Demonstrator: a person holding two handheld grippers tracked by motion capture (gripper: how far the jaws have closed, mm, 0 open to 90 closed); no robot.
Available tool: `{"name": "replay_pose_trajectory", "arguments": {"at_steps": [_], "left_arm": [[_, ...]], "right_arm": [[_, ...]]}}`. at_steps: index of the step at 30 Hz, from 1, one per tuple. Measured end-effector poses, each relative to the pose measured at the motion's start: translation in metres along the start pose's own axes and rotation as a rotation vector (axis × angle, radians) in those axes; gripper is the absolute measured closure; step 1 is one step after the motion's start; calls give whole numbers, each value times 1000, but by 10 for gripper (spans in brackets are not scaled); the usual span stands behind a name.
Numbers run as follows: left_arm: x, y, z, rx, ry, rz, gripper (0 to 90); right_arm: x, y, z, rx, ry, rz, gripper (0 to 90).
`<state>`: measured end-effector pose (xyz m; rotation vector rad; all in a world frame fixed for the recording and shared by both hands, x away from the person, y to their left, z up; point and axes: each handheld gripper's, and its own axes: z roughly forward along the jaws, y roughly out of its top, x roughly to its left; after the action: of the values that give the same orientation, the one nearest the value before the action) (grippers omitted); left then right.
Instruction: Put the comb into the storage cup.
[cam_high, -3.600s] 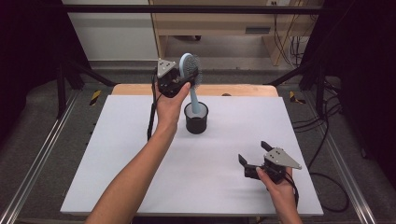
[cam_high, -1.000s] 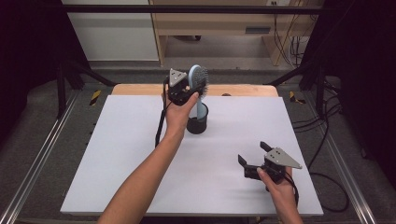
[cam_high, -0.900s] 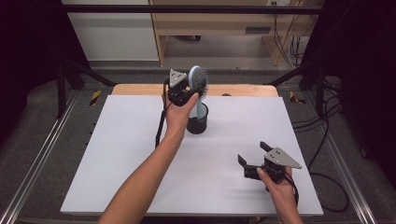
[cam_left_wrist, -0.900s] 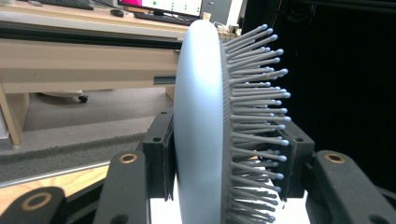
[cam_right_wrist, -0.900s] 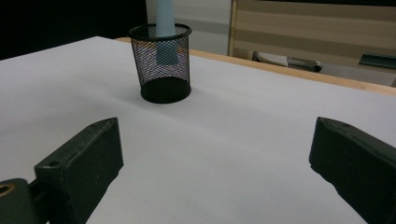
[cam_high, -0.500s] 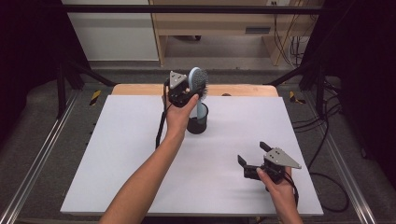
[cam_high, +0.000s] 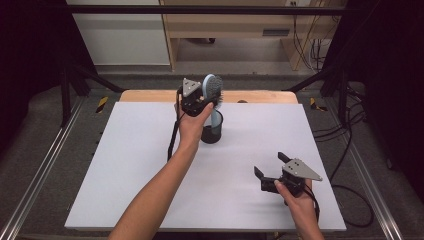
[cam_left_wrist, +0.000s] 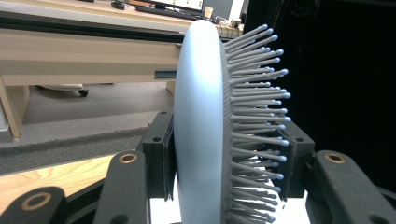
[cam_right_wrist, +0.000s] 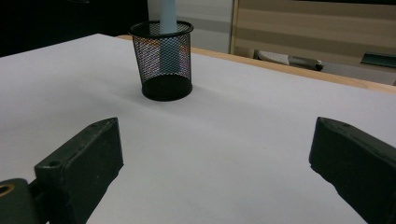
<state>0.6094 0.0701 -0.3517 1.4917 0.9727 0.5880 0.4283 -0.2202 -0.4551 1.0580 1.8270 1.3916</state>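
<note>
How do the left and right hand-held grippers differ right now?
The left hand-held gripper is shut on the hairbrush; the right hand-held gripper is open and holds nothing. The left is raised above the mesh cup, brush handle inside it; the right sits low over the table. Both are black, each held in one hand.

Pale blue hairbrush (cam_high: 213, 87) with grey bristles; black mesh cup (cam_right_wrist: 162, 58); white table (cam_high: 150, 165) edged in light wood; black jaws.
</note>
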Motion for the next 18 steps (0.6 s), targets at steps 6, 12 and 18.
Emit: {"name": "replay_pose_trajectory", "arguments": {"at_steps": [6, 12, 18], "left_arm": [[0, -3, 1, 1, 1, 2, 498], [3, -8, 1, 8, 3, -7, 497], [5, -11, 1, 12, 1, -9, 497]], "right_arm": [[0, 0, 0, 1, 1, -6, 31], [1, -1, 1, 8, 3, -9, 31], [1, -1, 2, 12, 5, -11, 31]]}}
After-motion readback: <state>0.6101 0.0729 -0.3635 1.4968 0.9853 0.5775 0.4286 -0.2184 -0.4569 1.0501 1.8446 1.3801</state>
